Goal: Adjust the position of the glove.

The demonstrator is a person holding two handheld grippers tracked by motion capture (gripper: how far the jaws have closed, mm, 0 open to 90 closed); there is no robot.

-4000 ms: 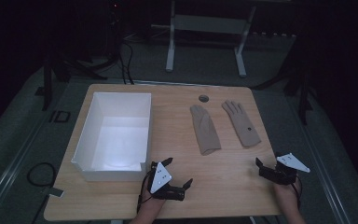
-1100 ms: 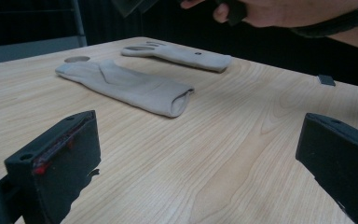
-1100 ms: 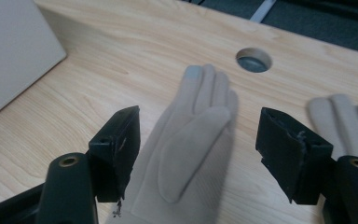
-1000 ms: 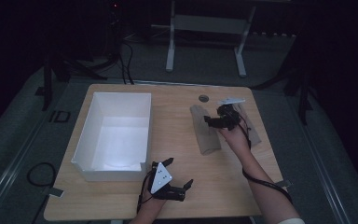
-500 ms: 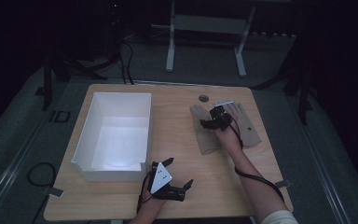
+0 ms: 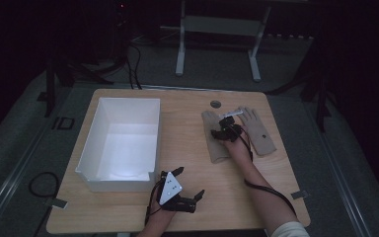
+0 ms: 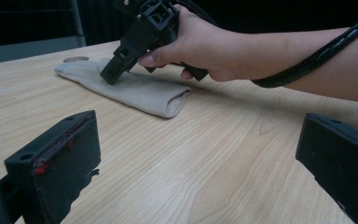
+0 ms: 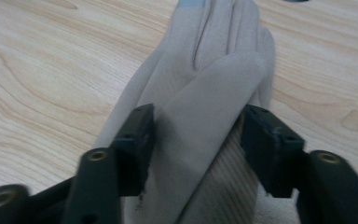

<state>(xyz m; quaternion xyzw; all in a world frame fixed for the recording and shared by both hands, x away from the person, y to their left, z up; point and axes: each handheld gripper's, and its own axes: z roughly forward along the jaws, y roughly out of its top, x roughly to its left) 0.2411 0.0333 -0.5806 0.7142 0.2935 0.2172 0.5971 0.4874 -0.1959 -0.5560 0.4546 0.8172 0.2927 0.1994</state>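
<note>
While the left gripper (image 6: pixel 187 190) is kept wide open and idle at the near edge, the right gripper (image 6: pixel 220 132), its jaws just narrowed, is set astride the left glove (image 6: pixel 213 140); full closure is judged necessary before lifting.

We see the high view dim and grainy: the room around the table (image 6: pixel 128 217) sinks into near black, and the brightest patch is the floor of the white box (image 6: pixel 123 148), lit from above. The left gripper view is brighter and evenly lit, with a soft shadow under the glove (image 7: pixel 135 91) and its own near jaws blurred. The right gripper view is bright, soft throughout, sharpest nowhere.
</note>
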